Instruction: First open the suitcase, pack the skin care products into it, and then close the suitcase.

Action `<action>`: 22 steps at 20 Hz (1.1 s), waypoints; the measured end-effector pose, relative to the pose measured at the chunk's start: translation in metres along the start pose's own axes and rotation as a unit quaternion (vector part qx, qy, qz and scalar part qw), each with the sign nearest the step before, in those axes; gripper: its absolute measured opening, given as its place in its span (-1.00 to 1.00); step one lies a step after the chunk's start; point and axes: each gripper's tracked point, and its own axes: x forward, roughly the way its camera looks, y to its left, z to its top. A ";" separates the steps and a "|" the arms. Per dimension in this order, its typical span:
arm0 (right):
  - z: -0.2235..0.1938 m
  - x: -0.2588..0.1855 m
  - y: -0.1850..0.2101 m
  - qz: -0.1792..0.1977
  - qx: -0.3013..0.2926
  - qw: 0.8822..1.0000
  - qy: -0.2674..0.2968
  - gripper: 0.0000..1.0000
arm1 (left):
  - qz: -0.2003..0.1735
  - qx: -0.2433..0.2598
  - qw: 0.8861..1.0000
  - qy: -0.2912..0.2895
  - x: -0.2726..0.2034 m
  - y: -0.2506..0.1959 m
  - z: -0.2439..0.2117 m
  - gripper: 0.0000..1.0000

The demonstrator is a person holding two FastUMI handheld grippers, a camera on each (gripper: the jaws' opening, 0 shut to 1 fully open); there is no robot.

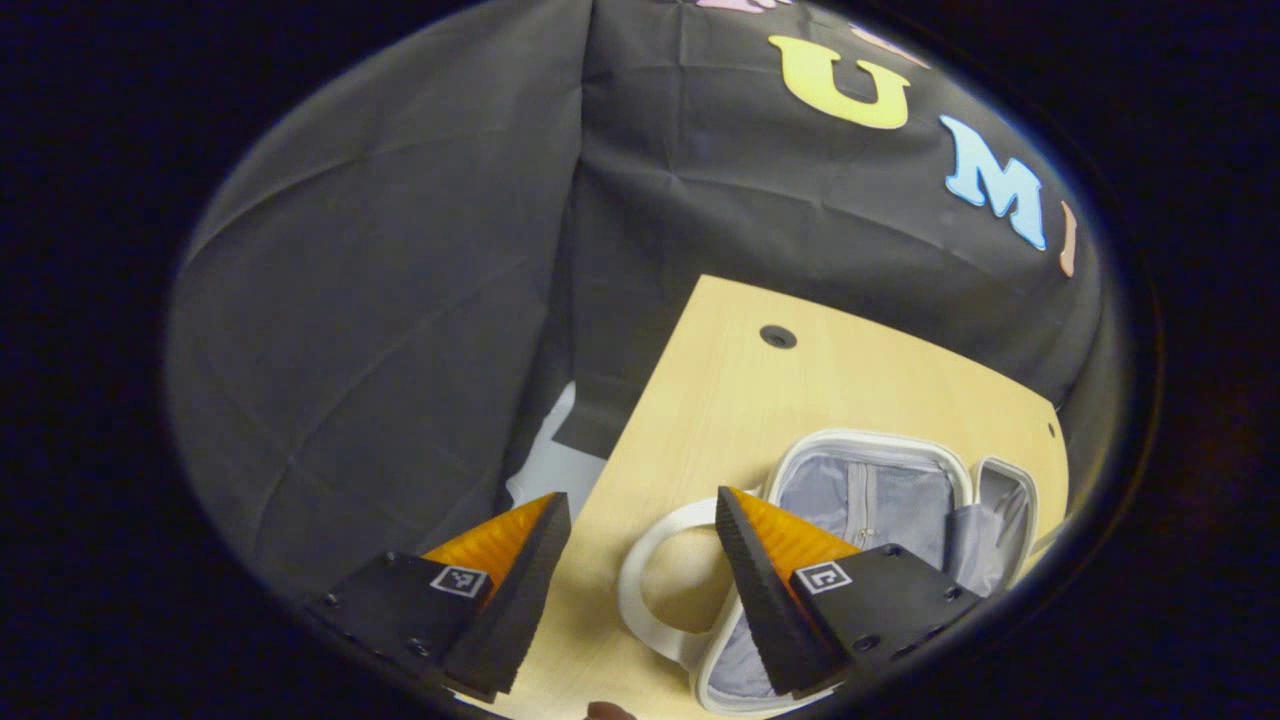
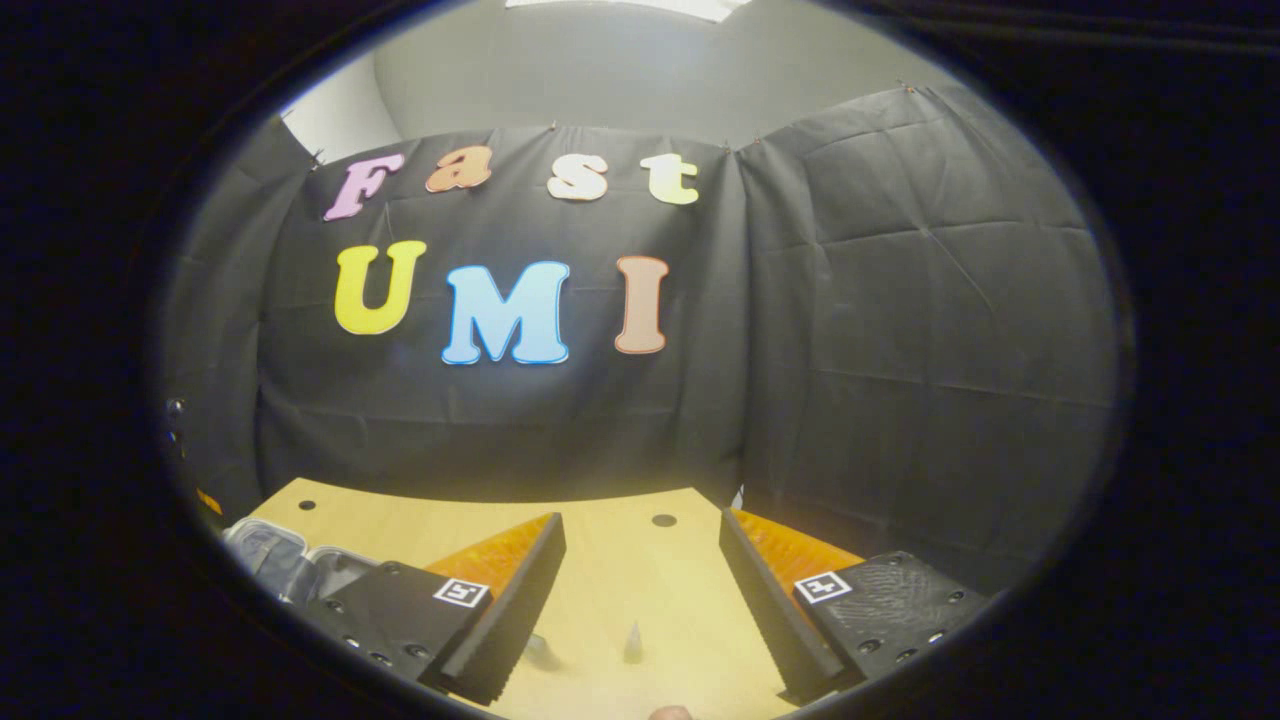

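Hovering spread-jawed, left gripper [image 1: 640, 530] above open suitcase [image 1: 870, 490], right gripper [image 2: 640, 550] over table [image 2: 620, 560].

No words, numbers or brand names can be read on the things here. The only sign-like marks are small square black-and-white coded tags, patterns rather than letters or digits. In the left gripper view, the left gripper [image 1: 640, 545] carries one tag on the near left finger block [image 1: 459, 580] and one on the near right finger block [image 1: 822, 577]. In the right gripper view, the right gripper [image 2: 640, 560] bears the same kind of tag on its left block [image 2: 461, 592] and on its right block [image 2: 823, 586].
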 end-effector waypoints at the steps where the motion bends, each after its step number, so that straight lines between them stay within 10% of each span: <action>1: -0.001 -0.001 -0.002 0.001 -0.003 1.000 -0.001 0.89 | 0.010 0.001 1.000 -0.015 -0.010 -0.003 0.006 0.90; 5: -0.007 0.001 -0.013 0.011 -0.011 1.000 -0.004 0.87 | -0.004 0.030 0.992 -0.119 -0.068 -0.064 0.038 0.89; 11: -0.018 0.015 -0.027 0.045 -0.013 0.999 0.016 0.87 | -0.135 0.044 0.962 -0.234 -0.144 -0.269 0.037 0.85; 22: -0.037 0.043 -0.051 0.127 -0.010 0.991 0.031 0.89 | -0.308 0.101 0.913 -0.249 -0.233 -0.592 -0.069 0.84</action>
